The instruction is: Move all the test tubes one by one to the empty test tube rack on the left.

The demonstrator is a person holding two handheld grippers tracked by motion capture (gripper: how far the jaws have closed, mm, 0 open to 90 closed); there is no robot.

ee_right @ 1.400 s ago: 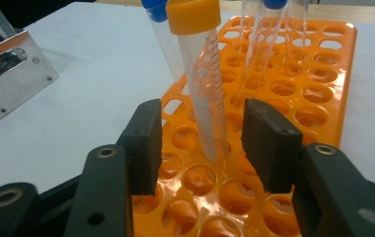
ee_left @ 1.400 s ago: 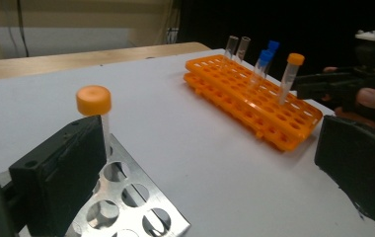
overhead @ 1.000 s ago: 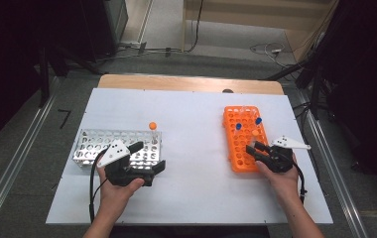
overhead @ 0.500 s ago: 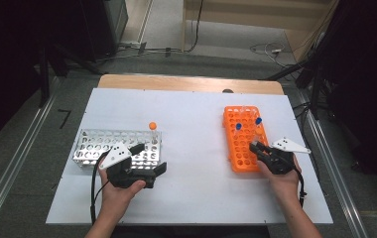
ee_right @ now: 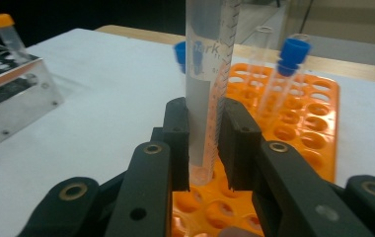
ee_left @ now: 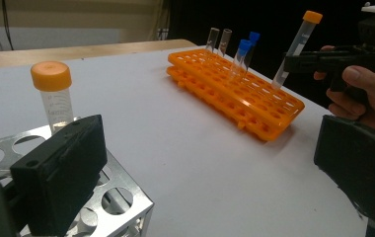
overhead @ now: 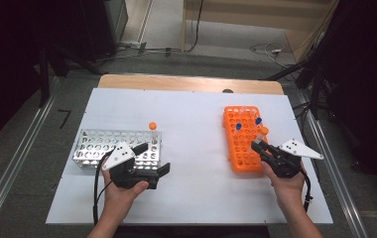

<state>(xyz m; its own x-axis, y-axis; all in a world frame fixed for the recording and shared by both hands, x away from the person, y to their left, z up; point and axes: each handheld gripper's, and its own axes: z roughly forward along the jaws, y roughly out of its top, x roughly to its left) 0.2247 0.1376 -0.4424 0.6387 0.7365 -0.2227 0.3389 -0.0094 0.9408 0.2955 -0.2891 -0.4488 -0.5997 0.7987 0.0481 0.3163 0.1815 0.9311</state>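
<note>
My right gripper (ee_right: 207,148) is shut on a clear graduated tube (ee_right: 210,74) with an orange cap (overhead: 263,131). The tube hangs tilted, its bottom just above the holes of the orange rack (overhead: 243,148), near the rack's right edge. In the left gripper view the same tube (ee_left: 294,47) is pinched low on its body by that gripper (ee_left: 294,64). My left gripper (overhead: 153,158) rests open beside the metal rack (overhead: 102,146), its jaws wide apart with nothing between them (ee_left: 205,173). One orange-capped tube (ee_left: 52,94) stands in the metal rack's corner.
Two blue-capped tubes (ee_right: 286,64) and two uncapped ones (ee_left: 217,39) stand at the far end of the orange rack (ee_right: 318,123). The white table top (overhead: 191,129) separates the two racks. A wooden strip (overhead: 186,83) runs along the far edge.
My right gripper has closed on the orange-capped tube and risen a little, so the tube now stands higher above the orange rack. The left hand has stayed put.
</note>
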